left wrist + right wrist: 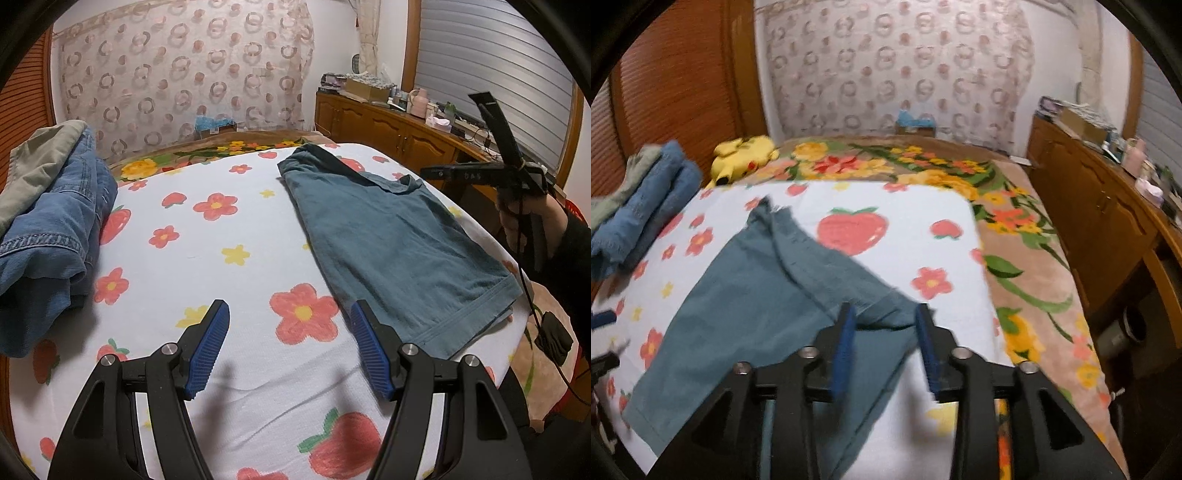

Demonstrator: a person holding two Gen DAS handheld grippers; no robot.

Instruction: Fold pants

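A: Pants (399,251) are lying folded near the bed's (229,225) right edge; both grippers are hanging spread, empty.

B: Next fold is probably calling for pinching an end.

A: Right gripper (886,354) is hovering over them; left gripper (290,350) is waiting beside.

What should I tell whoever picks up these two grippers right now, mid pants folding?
Left gripper: open, empty, above the flowered sheet, just left of the teal pants.
Right gripper: open, empty, over the pants' right edge.
Pants lie flat on the sheet and look folded lengthwise, with one edge turned over on top. A pile of jeans sits at the left.
Left to do: grip the pants, fold them across, smooth them flat. That is my guess at the next step.
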